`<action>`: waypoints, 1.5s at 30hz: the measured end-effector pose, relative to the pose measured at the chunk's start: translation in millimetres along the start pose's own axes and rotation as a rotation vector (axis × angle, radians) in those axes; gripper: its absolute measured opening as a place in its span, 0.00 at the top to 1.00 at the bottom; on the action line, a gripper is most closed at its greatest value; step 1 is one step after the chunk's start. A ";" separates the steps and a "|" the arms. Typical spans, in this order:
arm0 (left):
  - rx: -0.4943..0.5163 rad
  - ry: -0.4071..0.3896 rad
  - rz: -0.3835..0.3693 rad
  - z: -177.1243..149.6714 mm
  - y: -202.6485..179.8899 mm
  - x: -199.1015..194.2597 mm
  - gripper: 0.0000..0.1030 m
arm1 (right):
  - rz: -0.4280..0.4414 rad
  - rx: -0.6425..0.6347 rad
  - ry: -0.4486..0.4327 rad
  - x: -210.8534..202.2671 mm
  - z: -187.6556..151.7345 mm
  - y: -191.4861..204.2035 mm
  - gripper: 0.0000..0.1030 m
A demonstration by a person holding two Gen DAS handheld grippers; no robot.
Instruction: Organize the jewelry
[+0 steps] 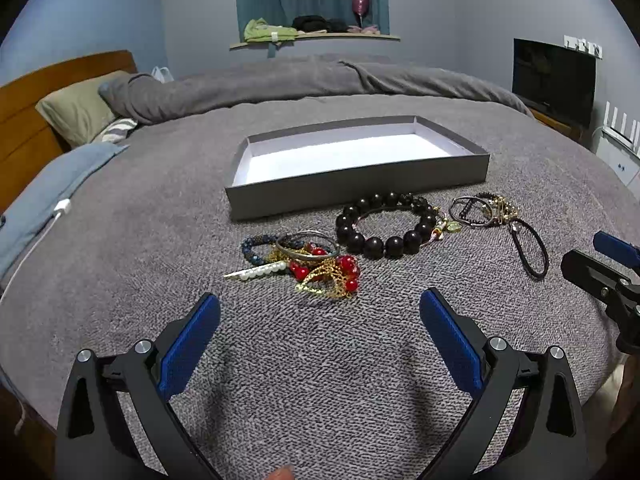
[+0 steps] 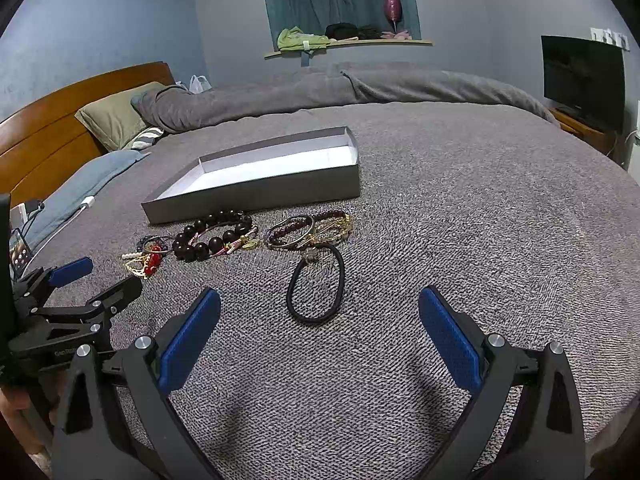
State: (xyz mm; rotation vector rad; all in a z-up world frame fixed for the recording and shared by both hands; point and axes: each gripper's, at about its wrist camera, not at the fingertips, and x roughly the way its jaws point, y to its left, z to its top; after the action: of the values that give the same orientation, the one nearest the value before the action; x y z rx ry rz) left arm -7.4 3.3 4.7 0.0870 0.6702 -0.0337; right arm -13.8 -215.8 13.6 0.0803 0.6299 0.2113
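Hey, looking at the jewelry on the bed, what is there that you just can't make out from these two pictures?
- Tangled pile, left wrist view: gold chain, red beads and bangle overlap; piece count unclear.
- Small cluster, right wrist view: too small to separate.
- Gray box, right wrist view: near wall hides part of the floor.
- Right hand-held gripper, left wrist view: cut off by the edge.

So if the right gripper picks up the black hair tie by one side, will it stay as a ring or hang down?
The black hair tie will probably sag: it lies as an uneven oval on the bed cover, which suggests a soft cord. It looks thin, so likely light. Its small charm may swing to the bottom. The right gripper is open and apart from it.
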 end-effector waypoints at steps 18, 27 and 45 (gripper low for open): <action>0.004 0.000 -0.006 -0.6 -2.4 -0.7 0.04 | -0.001 -0.011 0.000 0.6 -1.2 2.2 0.05; 0.004 -0.001 -0.008 -0.5 -2.1 -1.5 0.04 | -0.005 -0.016 0.003 1.3 -2.0 2.9 0.05; 0.007 0.003 -0.011 -1.6 -2.9 -1.2 0.04 | -0.015 -0.015 0.013 3.8 -3.4 3.5 0.05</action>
State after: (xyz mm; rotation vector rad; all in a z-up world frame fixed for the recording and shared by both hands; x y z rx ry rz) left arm -9.4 0.6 4.0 0.0902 0.6735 -0.0460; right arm -13.4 -211.5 9.2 0.0598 0.6417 0.2025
